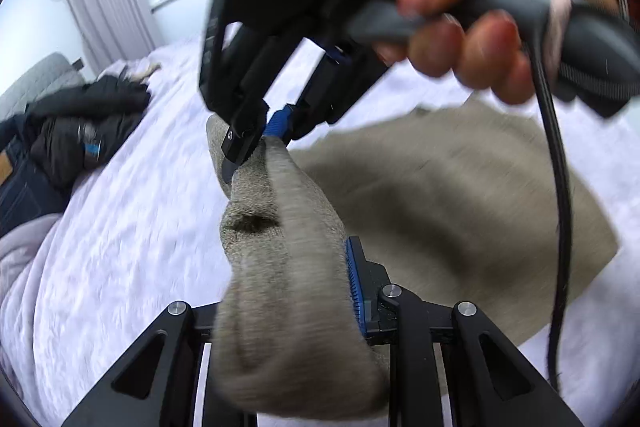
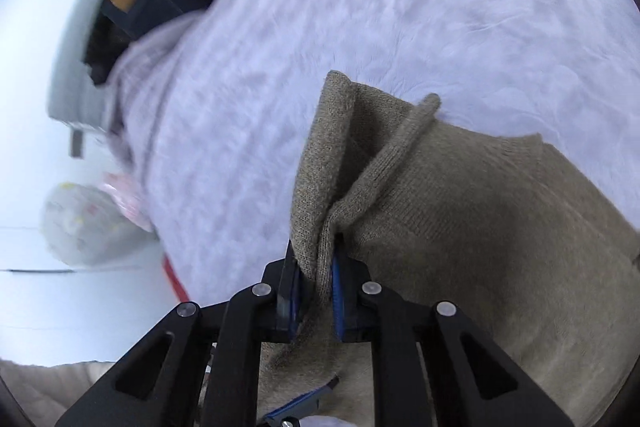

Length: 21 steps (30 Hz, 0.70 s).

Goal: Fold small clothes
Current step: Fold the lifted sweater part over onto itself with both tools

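The olive knit garment (image 2: pixel 460 211) lies partly on the bed (image 2: pixel 360 7), with one edge lifted off the pale cover by both tools. The left gripper (image 1: pixel 320 291) is clenched on a thick bunch of the knit that runs up between its fingers (image 1: pixel 354 283). The right gripper (image 2: pixel 314 291) is clamped on a narrow pinch of the same edge, the fabric gathered into a ridge between its blue pads; in the left wrist view it (image 1: pixel 260 143) bites the cloth just past the left one's hold.

The main risk is that the right grip is shallow. It appears to hold only a thin fold near the hem, and a pull across the bed could drag the knit out of it, dropping that corner. The two holds also sit close together, so the span between them is bunched and the fold line may come out crooked. The black cable (image 1: pixel 556 187) hanging from the person's hand (image 1: pixel 480 7) dangles over the garment and could snag it. The dark clothes (image 1: pixel 72 131) lie well apart
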Tool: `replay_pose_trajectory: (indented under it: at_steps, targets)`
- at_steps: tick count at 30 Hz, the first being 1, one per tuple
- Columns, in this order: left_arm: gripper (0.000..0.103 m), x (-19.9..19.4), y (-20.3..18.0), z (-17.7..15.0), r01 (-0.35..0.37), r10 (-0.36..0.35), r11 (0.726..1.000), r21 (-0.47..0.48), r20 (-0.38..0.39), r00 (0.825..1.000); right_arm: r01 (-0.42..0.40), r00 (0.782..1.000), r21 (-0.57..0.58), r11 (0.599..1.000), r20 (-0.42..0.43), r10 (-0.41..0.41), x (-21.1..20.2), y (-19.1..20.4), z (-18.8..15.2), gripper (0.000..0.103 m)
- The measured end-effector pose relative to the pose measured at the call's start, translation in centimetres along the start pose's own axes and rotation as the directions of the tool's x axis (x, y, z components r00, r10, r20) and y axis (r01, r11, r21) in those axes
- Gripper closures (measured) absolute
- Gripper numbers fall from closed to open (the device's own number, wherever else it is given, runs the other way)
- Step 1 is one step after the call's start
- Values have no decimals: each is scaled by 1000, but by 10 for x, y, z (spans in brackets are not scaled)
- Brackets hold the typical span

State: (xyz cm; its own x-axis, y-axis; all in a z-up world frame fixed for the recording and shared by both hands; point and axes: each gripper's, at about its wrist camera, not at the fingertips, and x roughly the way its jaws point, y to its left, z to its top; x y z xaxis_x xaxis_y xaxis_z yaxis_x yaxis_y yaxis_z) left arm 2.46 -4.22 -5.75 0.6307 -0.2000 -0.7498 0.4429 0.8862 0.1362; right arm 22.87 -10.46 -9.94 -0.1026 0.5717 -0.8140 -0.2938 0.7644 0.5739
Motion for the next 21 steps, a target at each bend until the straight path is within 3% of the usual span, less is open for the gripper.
replay_pose_trajectory:
  at_steps: [4,10,17,21]
  targets:
    - [78,-21,-27,27,46,-49,998,46,61,997,-111,981,25,994,162,105,-61,-23,-28,89]
    - [78,-43,-89,54,110,-133,980,164,139,981,-177,917,12,984,365,161,-148,-62,-89,89]
    - [78,-29,-176,52,192,-229,931,310,88,969,-194,849,140,971,520,95,-200,-137,-174,89]
    - [78,-6,-214,30,249,-263,894,372,-11,965,-186,850,289,939,528,6,-189,-203,-218,89]
